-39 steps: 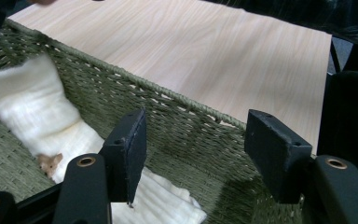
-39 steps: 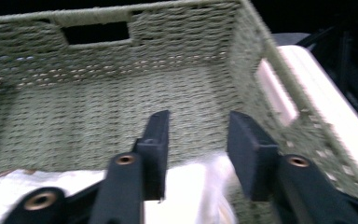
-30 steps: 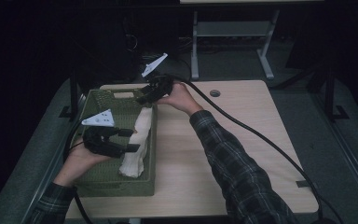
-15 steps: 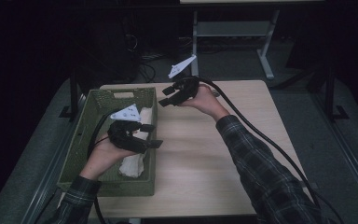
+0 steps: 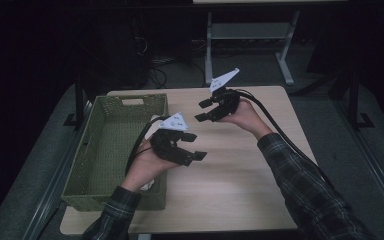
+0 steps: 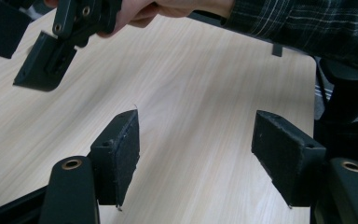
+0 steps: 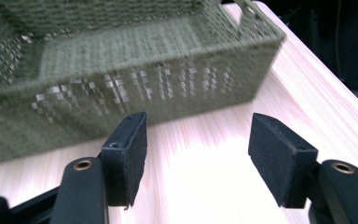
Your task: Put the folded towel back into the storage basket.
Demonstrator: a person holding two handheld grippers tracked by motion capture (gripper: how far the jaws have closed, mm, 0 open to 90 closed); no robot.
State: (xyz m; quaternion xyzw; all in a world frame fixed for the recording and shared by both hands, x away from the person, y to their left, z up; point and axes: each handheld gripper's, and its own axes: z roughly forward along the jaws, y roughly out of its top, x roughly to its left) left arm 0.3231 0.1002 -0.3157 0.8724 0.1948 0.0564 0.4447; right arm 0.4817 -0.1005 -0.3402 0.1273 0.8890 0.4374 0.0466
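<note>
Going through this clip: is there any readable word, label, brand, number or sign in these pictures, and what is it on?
No text can be read.
Grey three-cornered plate on the left gripper: small dark marks, too small and blurred to read.
Grey plate on the right gripper: the same, unreadable.
Green woven basket, wooden table, jaw pads in both gripper views: no lettering visible.

High view overlooks my pale wooden table; my gripper views skim it closely, right one facing the green woven basket.
</note>
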